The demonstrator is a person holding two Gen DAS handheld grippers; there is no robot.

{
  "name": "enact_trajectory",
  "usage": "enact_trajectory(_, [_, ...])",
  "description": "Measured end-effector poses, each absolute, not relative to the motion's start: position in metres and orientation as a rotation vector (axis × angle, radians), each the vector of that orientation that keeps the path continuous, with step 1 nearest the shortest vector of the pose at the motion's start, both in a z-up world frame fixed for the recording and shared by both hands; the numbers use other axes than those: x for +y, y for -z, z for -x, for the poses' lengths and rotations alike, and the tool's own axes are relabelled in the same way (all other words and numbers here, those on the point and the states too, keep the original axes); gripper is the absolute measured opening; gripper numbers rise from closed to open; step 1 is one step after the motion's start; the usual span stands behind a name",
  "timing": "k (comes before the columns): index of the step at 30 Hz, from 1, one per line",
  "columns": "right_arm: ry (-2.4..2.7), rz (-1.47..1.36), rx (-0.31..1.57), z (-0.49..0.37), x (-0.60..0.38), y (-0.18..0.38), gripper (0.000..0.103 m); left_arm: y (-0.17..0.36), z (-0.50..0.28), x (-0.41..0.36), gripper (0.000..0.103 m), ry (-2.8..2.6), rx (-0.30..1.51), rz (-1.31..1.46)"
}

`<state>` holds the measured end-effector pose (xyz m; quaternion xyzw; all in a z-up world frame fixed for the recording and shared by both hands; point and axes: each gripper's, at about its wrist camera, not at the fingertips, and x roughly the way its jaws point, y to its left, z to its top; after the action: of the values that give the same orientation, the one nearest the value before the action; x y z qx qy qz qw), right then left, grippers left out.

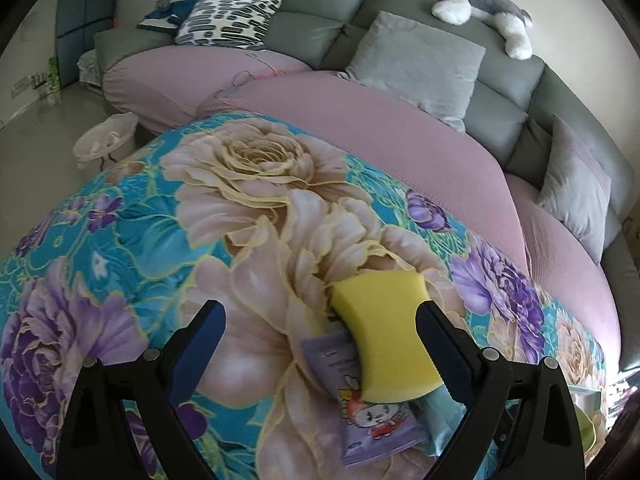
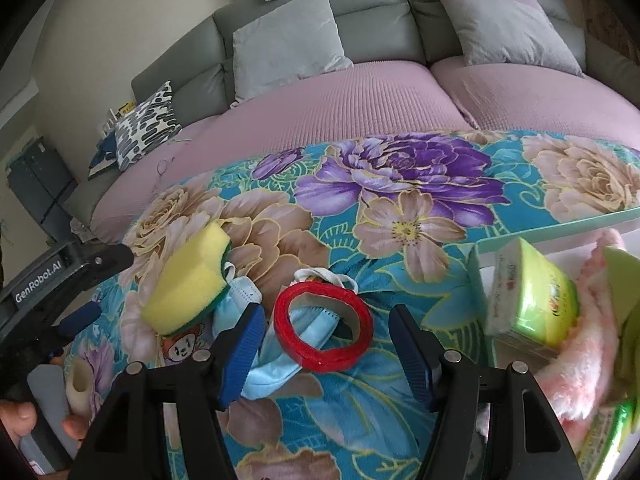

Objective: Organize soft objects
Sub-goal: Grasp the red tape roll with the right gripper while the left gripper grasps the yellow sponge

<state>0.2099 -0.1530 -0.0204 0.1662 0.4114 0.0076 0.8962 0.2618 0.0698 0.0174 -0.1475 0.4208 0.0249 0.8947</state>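
A yellow sponge (image 1: 384, 332) with a green scrub side lies on the floral blanket (image 1: 240, 184). It rests partly on a purple cartoon packet (image 1: 360, 416). My left gripper (image 1: 320, 316) is open around the sponge, which sits close to the right finger; the pads do not press it. In the right wrist view a red tape roll (image 2: 324, 328) lies on light blue face masks (image 2: 276, 364), and my right gripper (image 2: 328, 316) stands open on either side of it. The sponge (image 2: 188, 284) lies left of the roll, with the left gripper (image 2: 110, 282) beside it.
A green tissue pack (image 2: 532, 300) and a pink fluffy cloth (image 2: 580, 360) sit at the right. Behind the blanket is a grey sofa (image 1: 312, 12) with pink seat covers, grey cushions (image 1: 420, 64), a patterned pillow (image 1: 232, 20) and a plush dog (image 1: 476, 4). A white bin (image 1: 104, 144) stands on the floor.
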Motion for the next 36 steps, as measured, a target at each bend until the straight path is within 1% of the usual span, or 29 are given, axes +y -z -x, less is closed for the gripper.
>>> enact_trajectory(13, [-0.033, -0.382, 0.901, -0.218, -0.154, 0.037, 0.066, -0.013, -0.269, 0.032, 0.096, 0.116, 0.879, 0.242])
enact_trajectory(21, [-0.05, -0.403, 0.9, -0.217, -0.157, 0.038, 0.065, -0.003, -0.273, 0.02, 0.096, 0.136, 0.916, 0.208])
enact_trajectory(28, [-0.06, -0.422, 0.904, -0.217, -0.16, 0.04, 0.061, 0.007, -0.275, 0.014, 0.096, 0.125, 0.949, 0.174])
enact_trajectory(32, [-0.065, -0.424, 0.903, -0.217, -0.16, 0.04, 0.06, 0.007, -0.275, 0.013, 0.096, 0.132, 0.954, 0.171])
enact_trajectory(35, [-0.068, -0.428, 0.903, -0.217, -0.161, 0.04, 0.06, 0.008, -0.274, 0.012, 0.091, 0.135, 0.958, 0.176])
enact_trajectory(36, [-0.068, -0.429, 0.903, -0.216, -0.161, 0.039, 0.06, 0.008, -0.274, 0.013, 0.086, 0.142, 0.959, 0.183])
